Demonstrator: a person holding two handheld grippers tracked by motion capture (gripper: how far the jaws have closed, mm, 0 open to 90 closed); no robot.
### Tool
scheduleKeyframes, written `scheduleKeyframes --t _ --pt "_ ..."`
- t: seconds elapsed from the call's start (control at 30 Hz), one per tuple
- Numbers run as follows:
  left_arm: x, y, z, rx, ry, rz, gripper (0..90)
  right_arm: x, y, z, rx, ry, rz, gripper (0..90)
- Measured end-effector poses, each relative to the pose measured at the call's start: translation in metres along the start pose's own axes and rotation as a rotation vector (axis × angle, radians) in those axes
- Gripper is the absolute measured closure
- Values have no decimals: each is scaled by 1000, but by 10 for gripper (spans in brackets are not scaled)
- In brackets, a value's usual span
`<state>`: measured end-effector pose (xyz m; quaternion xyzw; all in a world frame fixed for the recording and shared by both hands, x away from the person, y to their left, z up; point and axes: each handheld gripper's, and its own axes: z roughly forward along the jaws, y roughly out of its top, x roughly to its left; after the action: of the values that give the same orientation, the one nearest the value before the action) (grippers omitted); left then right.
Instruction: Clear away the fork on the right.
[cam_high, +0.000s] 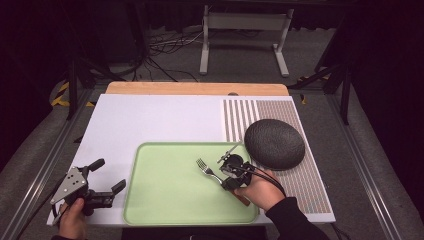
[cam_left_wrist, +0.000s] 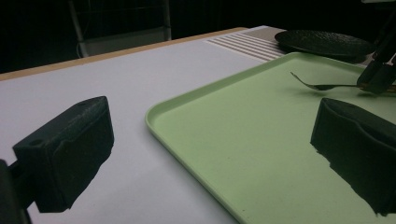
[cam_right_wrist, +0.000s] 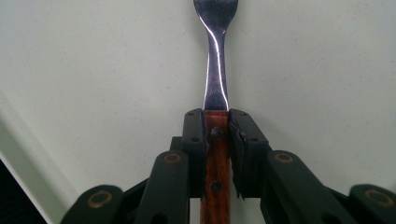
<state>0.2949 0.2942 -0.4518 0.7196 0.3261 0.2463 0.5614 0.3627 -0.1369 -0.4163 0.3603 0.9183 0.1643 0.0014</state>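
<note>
The right gripper (cam_right_wrist: 217, 140) is pinching a fork (cam_right_wrist: 215, 56) over the tray (cam_high: 150, 200), while the left gripper (cam_high: 107, 175) is resting spread beside it.

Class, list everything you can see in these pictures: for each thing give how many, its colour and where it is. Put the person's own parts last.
Fork: one, steel with a reddish wooden handle, over the tray, handle clamped in the right gripper.
Tray: one, pale green, near edge of the table, middle.
Plate: one, dark grey, textured, on the striped mat right of the tray.
Mat: one, striped and dotted, right part of the table.
Table: one, white top with a wooden far edge.
Left gripper: one, black, jaws apart, left of the tray.
Right gripper: one, black, over the tray's right side.
Hands: two, at the bottom edge, each holding a gripper; the right one has a dark sleeve.
</note>
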Motion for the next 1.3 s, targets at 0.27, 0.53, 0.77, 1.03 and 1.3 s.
scheduleKeyframes --t 0.27,0.53,0.77,1.03,1.3 --pt "-1 0 1 -3 3 -2 1 -1 -1 1 -2 14 -14 631" --pt "-1 0 1 -1 2 -5 1 -1 4 -13 -90 5 -97 378" --pt "0 0 1 -3 2 -4 1 2 13 -19 -222 -4 -252 487" --pt "0 0 0 0 0 -8 1 6 26 -3 -242 19 -382 900" --pt "0 0 0 -4 1 -8 1 6 32 12 -200 60 -391 900"
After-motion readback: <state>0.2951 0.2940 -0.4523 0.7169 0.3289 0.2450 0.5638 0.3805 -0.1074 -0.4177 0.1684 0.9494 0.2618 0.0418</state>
